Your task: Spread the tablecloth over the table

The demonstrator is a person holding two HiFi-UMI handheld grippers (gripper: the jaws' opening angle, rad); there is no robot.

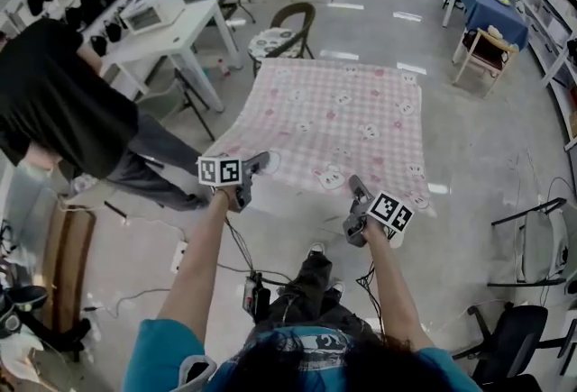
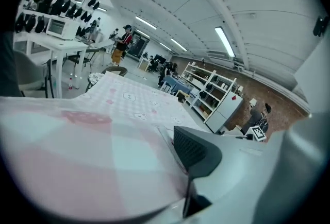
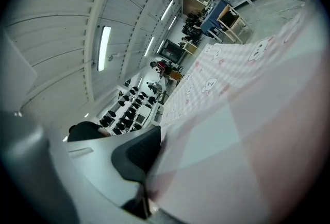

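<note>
A pink checked tablecloth (image 1: 334, 115) with small animal faces stretches out flat in front of me, and whatever is under it is hidden. My left gripper (image 1: 257, 167) is shut on its near left corner. My right gripper (image 1: 359, 187) is shut on the near right corner. In the left gripper view the tablecloth (image 2: 93, 151) fills the lower left and runs in beside the dark pad (image 2: 196, 153) of the left gripper (image 2: 175, 158). The right gripper view shows the tablecloth (image 3: 242, 130) covering the right side against the dark pad (image 3: 139, 153) of the right gripper (image 3: 154, 164).
A person in black (image 1: 54, 102) bends at the left. A white table (image 1: 185, 39) with a microwave stands behind them. A chair (image 1: 284, 34) sits at the cloth's far end, a blue-covered table (image 1: 487, 3) at the back right, and an office chair (image 1: 532, 246) at the right. Cables (image 1: 243, 273) lie near my feet.
</note>
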